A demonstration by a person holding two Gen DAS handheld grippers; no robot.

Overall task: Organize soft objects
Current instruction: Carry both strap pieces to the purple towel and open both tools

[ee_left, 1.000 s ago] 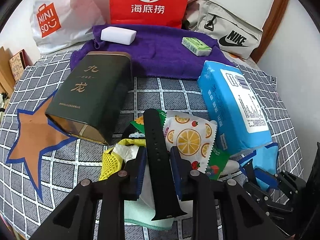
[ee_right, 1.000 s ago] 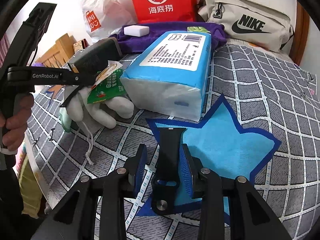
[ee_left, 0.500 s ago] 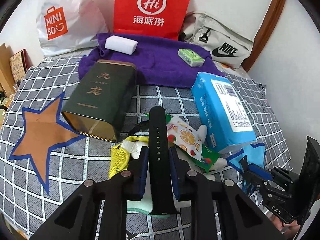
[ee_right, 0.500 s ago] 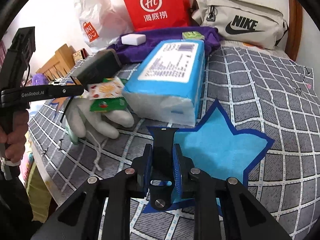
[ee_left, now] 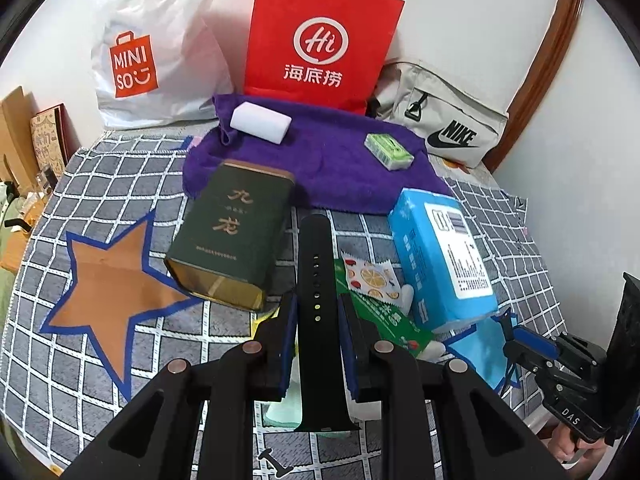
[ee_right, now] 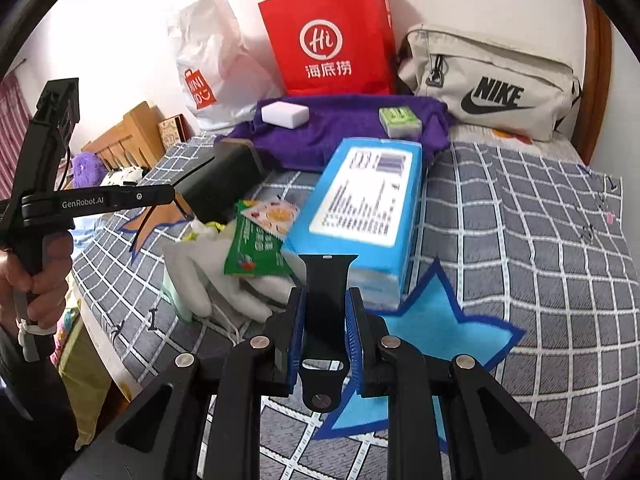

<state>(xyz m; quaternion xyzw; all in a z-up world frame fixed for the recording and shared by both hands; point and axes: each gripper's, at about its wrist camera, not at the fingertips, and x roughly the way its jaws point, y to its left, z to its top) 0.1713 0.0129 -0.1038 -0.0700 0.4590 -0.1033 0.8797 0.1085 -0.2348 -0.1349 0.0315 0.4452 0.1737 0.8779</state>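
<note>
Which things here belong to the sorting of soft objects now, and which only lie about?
In use:
- left gripper, shut on long strap
- right gripper, shut on short strap

Lying about:
- tin
- tissue pack
- snack packet
- white glove
- purple towel
- red bag

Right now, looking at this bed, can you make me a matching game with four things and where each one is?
Things:
1. white block
2. long strap
3. buckle strap
4. tin

Places:
A. in the right hand-held gripper
B. beside the orange star
C. on the purple towel
D. in the left hand-held gripper

Pairs: 1-C, 2-D, 3-A, 4-B
</note>
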